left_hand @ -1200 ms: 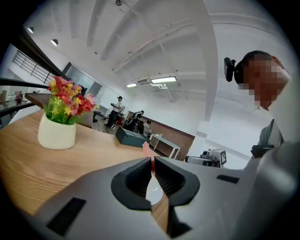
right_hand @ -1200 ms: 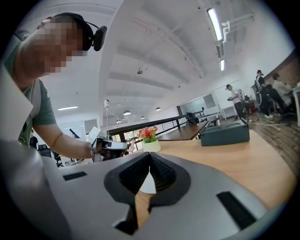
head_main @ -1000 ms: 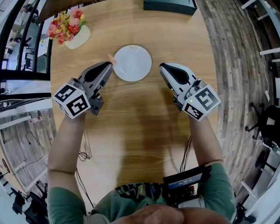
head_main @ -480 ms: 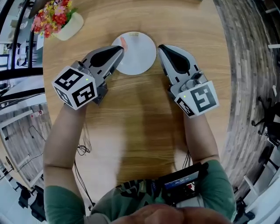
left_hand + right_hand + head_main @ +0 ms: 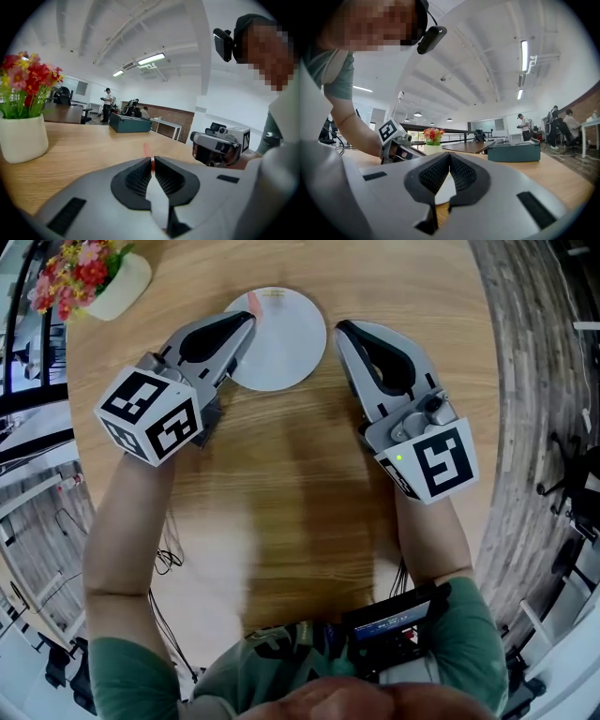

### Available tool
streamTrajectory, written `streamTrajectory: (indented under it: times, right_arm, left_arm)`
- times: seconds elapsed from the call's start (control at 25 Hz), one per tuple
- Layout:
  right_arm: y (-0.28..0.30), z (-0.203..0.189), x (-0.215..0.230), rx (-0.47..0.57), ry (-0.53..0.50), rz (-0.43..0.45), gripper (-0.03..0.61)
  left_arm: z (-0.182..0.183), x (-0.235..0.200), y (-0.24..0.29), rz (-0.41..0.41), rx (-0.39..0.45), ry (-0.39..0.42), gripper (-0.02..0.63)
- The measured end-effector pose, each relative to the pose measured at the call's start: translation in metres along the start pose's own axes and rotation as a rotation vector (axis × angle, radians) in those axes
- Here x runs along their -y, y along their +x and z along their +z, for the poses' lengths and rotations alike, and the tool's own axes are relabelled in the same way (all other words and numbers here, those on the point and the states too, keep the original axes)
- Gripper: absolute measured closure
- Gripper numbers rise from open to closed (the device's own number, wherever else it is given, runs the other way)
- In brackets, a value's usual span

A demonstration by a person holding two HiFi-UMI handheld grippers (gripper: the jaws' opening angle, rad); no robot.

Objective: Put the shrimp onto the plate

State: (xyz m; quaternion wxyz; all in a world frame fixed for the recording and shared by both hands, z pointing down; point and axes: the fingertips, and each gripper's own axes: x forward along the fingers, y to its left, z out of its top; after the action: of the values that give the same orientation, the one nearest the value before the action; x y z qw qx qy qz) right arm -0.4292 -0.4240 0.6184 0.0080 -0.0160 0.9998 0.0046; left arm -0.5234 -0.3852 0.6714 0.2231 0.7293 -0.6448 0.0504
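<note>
My left gripper (image 5: pixel 246 322) is clenched on the shrimp (image 5: pixel 253 304), whose orange tail pokes out past the jaw tips over the far-left rim of the white plate (image 5: pixel 286 352). My right gripper (image 5: pixel 341 330) sits just beside the plate's right edge with its jaws pressed together. Each gripper's cube carries black-and-white square markers.

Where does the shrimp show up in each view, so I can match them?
Head view: shrimp at the left gripper tip, over the plate's left edge.
Left gripper view: shrimp at centre, pinched between the jaws.
Right gripper view: not visible.
Shared landmark: flower pot.
</note>
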Motion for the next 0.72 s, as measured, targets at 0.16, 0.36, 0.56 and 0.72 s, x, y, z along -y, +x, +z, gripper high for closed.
streamTrajectory:
  times: [0.16, 0.36, 0.56, 0.72]
  right_arm:
    - [0.001, 0.0, 0.001, 0.004, -0.001, 0.0, 0.572]
    - [0.002, 0.0, 0.0, 0.01, -0.007, -0.005, 0.572]
    - [-0.002, 0.002, 0.0, 0.014, -0.006, -0.013, 0.572]
    - [-0.004, 0.004, 0.002, 0.019, -0.005, -0.014, 0.572]
  left_arm:
    - [0.002, -0.003, 0.006, 0.014, -0.005, 0.019, 0.589]
    - [-0.003, -0.002, 0.011, 0.04, -0.061, 0.112, 0.589]
    - [-0.002, 0.004, 0.014, 0.044, -0.102, 0.155, 0.589]
    - [-0.001, 0.008, 0.017, 0.045, -0.113, 0.18, 0.589]
